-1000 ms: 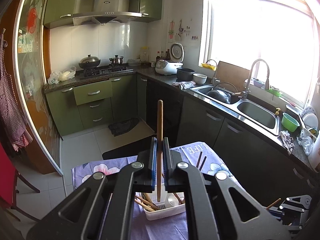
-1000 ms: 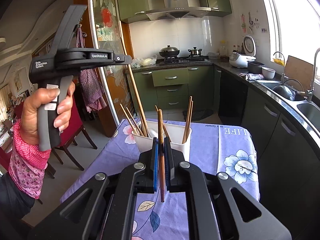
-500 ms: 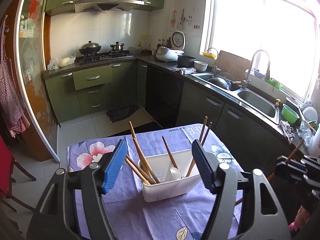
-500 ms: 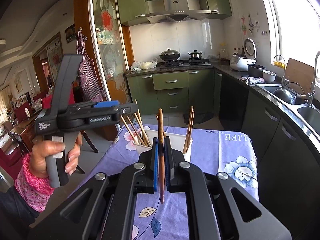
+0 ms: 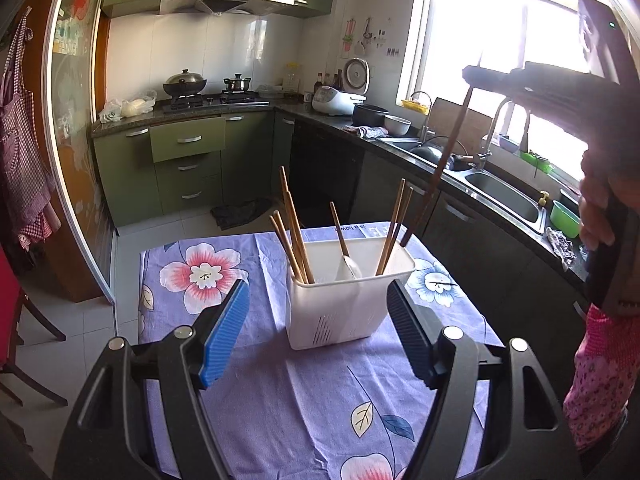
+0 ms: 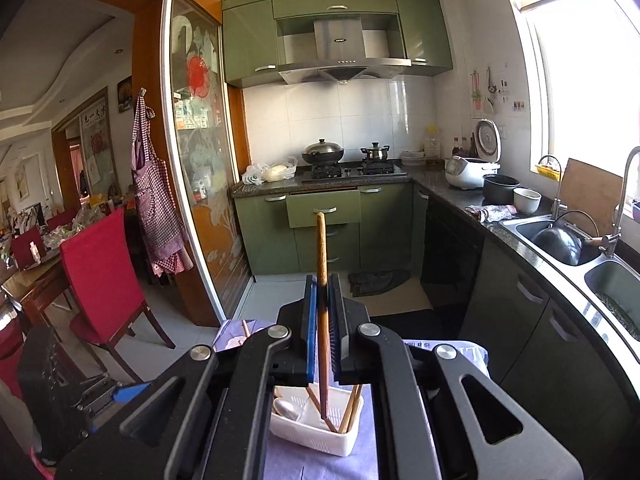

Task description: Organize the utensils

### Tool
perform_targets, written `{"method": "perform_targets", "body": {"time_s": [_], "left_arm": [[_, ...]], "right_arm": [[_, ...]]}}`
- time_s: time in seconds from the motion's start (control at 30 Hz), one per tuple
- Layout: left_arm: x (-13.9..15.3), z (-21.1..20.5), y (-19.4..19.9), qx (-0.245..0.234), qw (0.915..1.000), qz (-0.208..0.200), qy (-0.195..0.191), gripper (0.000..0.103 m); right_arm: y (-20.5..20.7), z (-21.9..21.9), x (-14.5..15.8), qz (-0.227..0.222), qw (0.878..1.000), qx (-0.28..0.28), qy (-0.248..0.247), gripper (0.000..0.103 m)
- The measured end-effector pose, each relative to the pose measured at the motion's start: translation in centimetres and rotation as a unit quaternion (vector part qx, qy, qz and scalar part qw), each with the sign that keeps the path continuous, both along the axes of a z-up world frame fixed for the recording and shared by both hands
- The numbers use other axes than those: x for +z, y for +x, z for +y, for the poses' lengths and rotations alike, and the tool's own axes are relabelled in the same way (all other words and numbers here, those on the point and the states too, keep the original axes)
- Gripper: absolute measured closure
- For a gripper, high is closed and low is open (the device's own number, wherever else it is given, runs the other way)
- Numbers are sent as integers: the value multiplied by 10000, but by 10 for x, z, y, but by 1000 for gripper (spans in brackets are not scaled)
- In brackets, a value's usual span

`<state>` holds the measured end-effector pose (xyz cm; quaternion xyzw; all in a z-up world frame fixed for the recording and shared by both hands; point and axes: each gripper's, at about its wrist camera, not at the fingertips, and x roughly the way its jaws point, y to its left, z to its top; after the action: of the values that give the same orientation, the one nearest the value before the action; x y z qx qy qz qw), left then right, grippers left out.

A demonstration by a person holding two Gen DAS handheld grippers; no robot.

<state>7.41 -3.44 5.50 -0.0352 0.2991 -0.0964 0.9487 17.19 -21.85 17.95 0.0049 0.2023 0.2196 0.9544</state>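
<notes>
The left tool (image 5: 318, 328) stands released, its blue-padded jaws spread wide with nothing between them; a second ago they were clamped on a wooden chopstick, which is now gone from them. Framed in the gap, at mid-frame of the left view, is the white utensil basket (image 5: 348, 300) on the flowered purple cloth (image 5: 208, 276) covering the surface. The basket has filled: a bundle of chopsticks (image 5: 294, 236) leans in its left compartment, a spoon (image 5: 345, 248) sits in the middle one, and a pair of chopsticks (image 5: 394, 232) stands at the right. Judging by that, the left delivery is done.

The right tool (image 6: 323, 332) is clenched on a dark wooden chopstick (image 6: 321, 256), held upright. Compared with half a second back it has risen: in its own view the basket has slid to the bottom centre of the frame, beneath the jaws. In the left view that chopstick hangs slanting from the upper right, its lower tip just over the basket's right rim, not yet inside. Lowering it into the right compartment looks like the next step.
</notes>
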Motion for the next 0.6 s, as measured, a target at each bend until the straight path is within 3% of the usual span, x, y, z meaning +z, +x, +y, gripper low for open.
{"method": "perform_targets", "body": {"time_s": [0.17, 0.43, 0.6], "left_arm": [[-12, 4, -5, 33, 9999, 31, -113, 33], [-34, 9, -23, 262, 9991, -17, -329, 27], [-42, 9, -34, 477, 9986, -138, -192, 21]], "right_arm": [[30, 9, -31, 288, 9996, -47, -68, 97], [59, 16, -122, 878, 9961, -43, -19, 96], [54, 16, -152, 900, 9959, 15, -20, 95]]}}
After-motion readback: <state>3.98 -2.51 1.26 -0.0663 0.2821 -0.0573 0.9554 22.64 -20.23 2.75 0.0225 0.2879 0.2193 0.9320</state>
